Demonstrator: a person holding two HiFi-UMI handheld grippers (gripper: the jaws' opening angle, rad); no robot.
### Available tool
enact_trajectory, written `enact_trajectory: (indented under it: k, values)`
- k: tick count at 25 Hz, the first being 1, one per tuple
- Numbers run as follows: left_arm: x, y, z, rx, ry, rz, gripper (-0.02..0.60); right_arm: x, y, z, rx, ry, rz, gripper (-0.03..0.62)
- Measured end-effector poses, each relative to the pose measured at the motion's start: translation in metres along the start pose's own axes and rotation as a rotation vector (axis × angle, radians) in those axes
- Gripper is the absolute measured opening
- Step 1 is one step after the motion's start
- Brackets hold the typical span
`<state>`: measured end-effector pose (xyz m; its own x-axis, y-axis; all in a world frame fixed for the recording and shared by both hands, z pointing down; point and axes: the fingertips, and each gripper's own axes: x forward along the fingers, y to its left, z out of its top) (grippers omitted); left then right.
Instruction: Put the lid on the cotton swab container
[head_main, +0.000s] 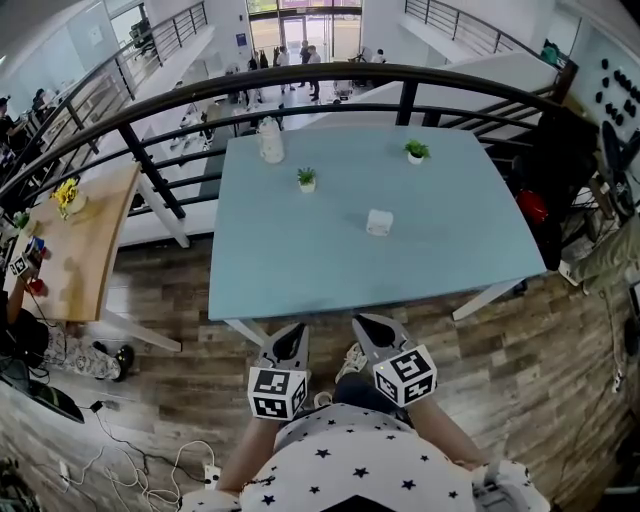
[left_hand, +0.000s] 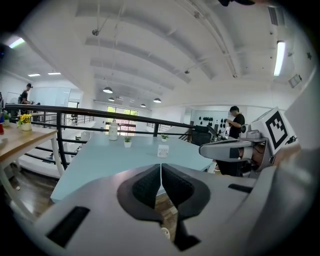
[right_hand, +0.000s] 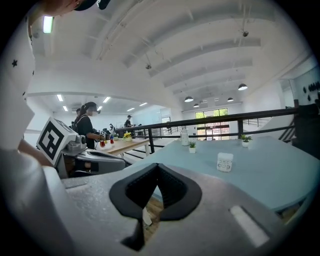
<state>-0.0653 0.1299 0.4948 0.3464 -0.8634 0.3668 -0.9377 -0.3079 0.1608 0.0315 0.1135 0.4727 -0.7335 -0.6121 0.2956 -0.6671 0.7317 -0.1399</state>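
Well beyond right claw (head_main: 367, 324), swab container (head_main: 379, 222)

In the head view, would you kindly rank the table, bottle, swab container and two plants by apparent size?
Table
Bottle
Swab container, left plant and right plant look alike; too close to rank.

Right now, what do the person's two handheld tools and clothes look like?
Both the left gripper and right gripper are grey tapering shells with black fingers. Each carries a white cube with black square markers. The person wears a white shirt with dark stars.
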Motion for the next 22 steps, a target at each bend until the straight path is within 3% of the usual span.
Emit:
enact_trajectory:
  k: [22]
  values:
    - [0.010,-0.007,0.009,0.010,-0.019,-0.008,0.009,0.000,-0.011,0.003,0.003,0.000,-0.011,0.006]
